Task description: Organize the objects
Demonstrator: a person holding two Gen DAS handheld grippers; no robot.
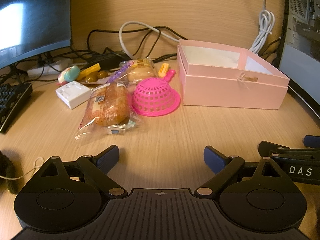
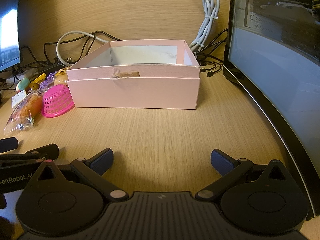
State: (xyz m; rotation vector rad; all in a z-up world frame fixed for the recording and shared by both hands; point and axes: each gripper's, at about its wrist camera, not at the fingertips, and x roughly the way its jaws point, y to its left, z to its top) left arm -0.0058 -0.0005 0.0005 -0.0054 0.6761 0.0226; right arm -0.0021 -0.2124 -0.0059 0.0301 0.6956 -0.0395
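Pink box (image 2: 134, 92) stands empty; the bread packet (image 1: 108, 108) lies left of it, long axis pointing away from the left gripper (image 1: 161, 160), which is nearer. Both it and the right gripper (image 2: 162, 162) are spread apart, holding nothing.

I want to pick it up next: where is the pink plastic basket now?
In the left wrist view, the pink basket lies upside down on the desk, between the wrapped bread on its left and the pink box on its right.

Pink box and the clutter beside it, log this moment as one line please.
left gripper: open, empty | right gripper: open, empty | pink box: open, looks empty | bread packet, pink basket: on desk, untouched
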